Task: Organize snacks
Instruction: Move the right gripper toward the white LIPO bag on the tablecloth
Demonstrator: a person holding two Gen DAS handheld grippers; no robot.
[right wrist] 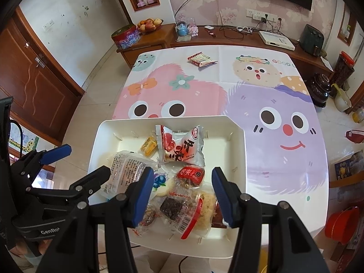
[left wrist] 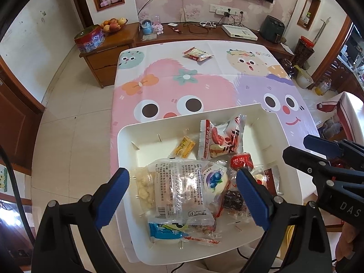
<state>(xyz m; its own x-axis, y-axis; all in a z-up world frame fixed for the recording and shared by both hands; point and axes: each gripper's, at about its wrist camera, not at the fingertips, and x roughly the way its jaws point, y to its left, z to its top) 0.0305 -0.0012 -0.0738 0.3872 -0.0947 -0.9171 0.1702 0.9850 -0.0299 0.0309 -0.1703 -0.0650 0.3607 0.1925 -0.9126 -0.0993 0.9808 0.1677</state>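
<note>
A white tray (left wrist: 127, 132) (right wrist: 100, 132) sits at the near edge of the table and holds several wrapped snacks. My left gripper (left wrist: 182, 173) (right wrist: 84, 159) hangs open over a clear packet with printed text (left wrist: 182, 186) (right wrist: 127, 170), which lies loose in the tray's near-left part. My right gripper (right wrist: 183, 170) (left wrist: 295, 145) is open above a small red packet (right wrist: 191, 175) and a dark cake (right wrist: 173, 207), pinching nothing. A red-and-white packet (left wrist: 218, 141) (right wrist: 182, 147) and a yellow sweet (left wrist: 184, 146) lie further back. One red-and-white packet (left wrist: 196, 53) (right wrist: 201, 60) lies alone at the table's far side.
A cartoon tablecloth (left wrist: 182, 95) covers the table. Behind it runs a low wooden cabinet (left wrist: 109, 52) with a tin, a fruit bowl, cables and a white box. Tiled floor lies to the left, and a red basin (right wrist: 341, 225) sits low on the right.
</note>
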